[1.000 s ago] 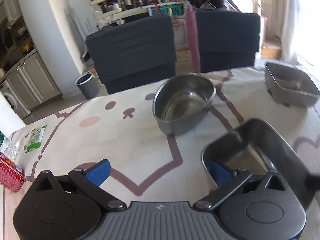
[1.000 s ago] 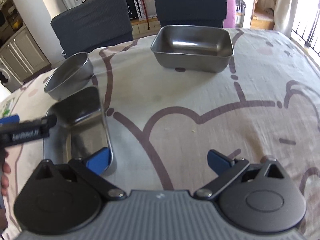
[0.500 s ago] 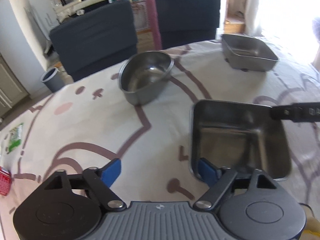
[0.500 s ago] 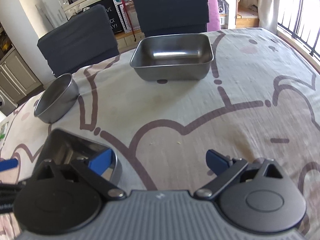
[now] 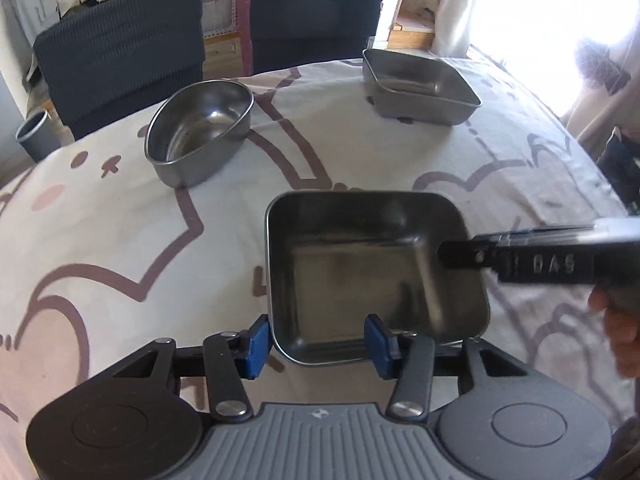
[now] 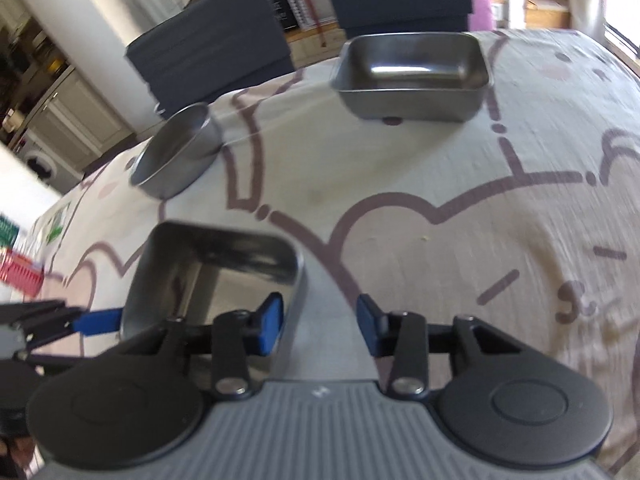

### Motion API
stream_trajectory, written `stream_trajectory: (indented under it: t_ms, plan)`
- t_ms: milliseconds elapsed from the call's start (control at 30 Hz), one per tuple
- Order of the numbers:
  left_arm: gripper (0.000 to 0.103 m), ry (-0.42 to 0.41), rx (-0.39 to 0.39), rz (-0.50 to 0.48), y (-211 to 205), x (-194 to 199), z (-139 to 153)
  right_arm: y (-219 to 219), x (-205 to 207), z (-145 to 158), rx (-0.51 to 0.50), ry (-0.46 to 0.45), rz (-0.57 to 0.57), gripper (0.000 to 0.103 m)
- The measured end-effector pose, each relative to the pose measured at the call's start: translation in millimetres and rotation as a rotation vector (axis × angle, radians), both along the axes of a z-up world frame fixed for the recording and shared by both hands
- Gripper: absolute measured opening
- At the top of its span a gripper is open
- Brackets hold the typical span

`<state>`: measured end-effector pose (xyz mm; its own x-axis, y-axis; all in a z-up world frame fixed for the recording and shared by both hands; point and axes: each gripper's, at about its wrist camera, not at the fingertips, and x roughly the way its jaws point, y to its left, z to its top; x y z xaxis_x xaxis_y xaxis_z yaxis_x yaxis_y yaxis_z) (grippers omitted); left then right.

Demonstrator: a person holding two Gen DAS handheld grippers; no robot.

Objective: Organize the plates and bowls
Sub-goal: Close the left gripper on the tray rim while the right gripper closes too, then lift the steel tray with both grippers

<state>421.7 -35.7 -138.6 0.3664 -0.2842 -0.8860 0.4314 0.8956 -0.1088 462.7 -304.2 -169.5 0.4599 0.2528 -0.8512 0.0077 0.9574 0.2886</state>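
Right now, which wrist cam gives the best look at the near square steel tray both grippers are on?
Left wrist. It shows the square tray sharp, with nearly the full rim and floor, the left gripper straddling its near corner. Right wrist shows it motion-blurred, near side hidden behind the right gripper, one wall between the fingers.

Rectangular steel trays: two, one at lower centre of the left wrist frame, one at upper right. Round steel bowls: one, upper left. Dark chairs: two, one at top left, one at top centre. Grey bins: one, far left edge.
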Motion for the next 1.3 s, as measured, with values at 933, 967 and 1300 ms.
stream_trajectory:
  t_ms: [933,967,1300]
  plan:
    - [0.003,-0.037,-0.076,0.167,5,6,24,-8,-10,17,0.034,-0.073,-0.044,0.006]
    - [0.003,-0.044,-0.086,0.172,4,3,29,-9,-12,20,0.028,-0.080,-0.041,0.006]
    - [0.003,-0.126,-0.156,0.212,-23,-48,87,-45,-50,74,0.047,-0.196,-0.042,0.005]
